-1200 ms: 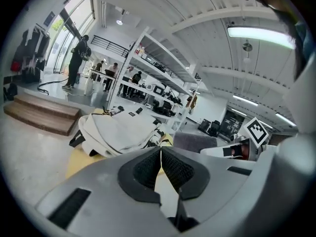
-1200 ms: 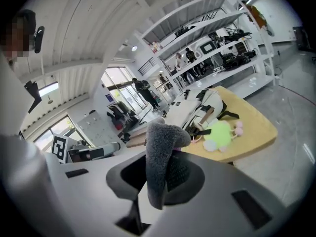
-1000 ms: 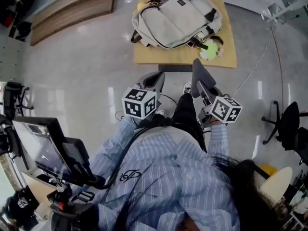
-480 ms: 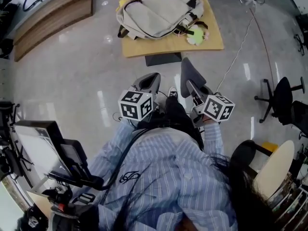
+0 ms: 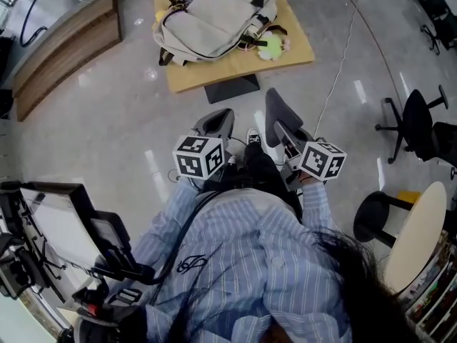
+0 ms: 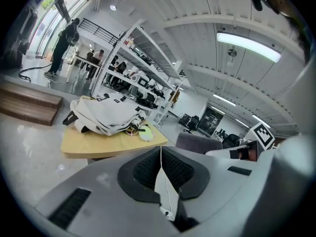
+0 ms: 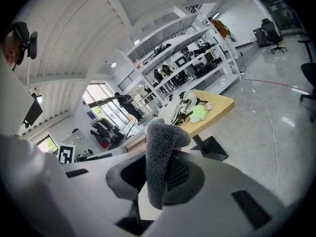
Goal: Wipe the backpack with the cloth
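A: Has the wiping started?

B: Not by the look of it. The pale grey fabric backpack [image 5: 214, 16] lies slumped on the low light-wood table [image 5: 293, 48]. Both claws are well short of that table, held close to the person's body.

A: And the cloth?

B: The fluffy dark grey cloth [image 7: 159, 142] stands up out of the right gripper [image 7: 165, 174], whose jaws are clamped on its lower part. It is well apart from the table and touches nothing on it.

A: The other one?

B: The left gripper [image 6: 161, 164] has its jaws pressed together with nothing between them. It points toward the table, no more than that.

A: So what is left to do?

B: All of it, I'd judge: come up to the table, lay the cloth on the backpack, rub it over. I can make out no sign of wiping on the bag from here.
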Motion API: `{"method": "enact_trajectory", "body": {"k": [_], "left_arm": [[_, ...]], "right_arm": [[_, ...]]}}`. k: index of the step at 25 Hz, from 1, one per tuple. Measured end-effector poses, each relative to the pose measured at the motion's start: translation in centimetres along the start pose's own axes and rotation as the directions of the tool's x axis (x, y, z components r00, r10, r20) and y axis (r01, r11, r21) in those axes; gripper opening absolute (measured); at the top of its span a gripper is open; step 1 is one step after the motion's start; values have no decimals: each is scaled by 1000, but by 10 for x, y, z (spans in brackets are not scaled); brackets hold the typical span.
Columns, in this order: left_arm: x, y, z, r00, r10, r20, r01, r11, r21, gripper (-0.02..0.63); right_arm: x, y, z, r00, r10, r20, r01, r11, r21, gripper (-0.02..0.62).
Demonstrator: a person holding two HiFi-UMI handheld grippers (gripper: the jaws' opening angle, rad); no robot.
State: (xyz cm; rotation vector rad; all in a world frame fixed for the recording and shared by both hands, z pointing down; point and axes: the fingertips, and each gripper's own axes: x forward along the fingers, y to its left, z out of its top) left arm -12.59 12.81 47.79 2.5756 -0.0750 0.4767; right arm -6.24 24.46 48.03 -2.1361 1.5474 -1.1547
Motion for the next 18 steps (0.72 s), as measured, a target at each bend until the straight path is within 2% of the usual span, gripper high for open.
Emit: {"method": "enact_trajectory", "body": {"k": [7, 18], "left_arm": [[0, -3, -5, 1000, -17, -12, 17, 1000, 4, 9], [-8, 17, -13, 1000, 21, 8, -21, 1000, -22, 9]], "right_arm": [[-7, -8, -11, 1000, -19, 13, 19, 999, 41, 57], [3, -14, -25, 1000, -10, -6, 10, 999, 49, 55]]}}
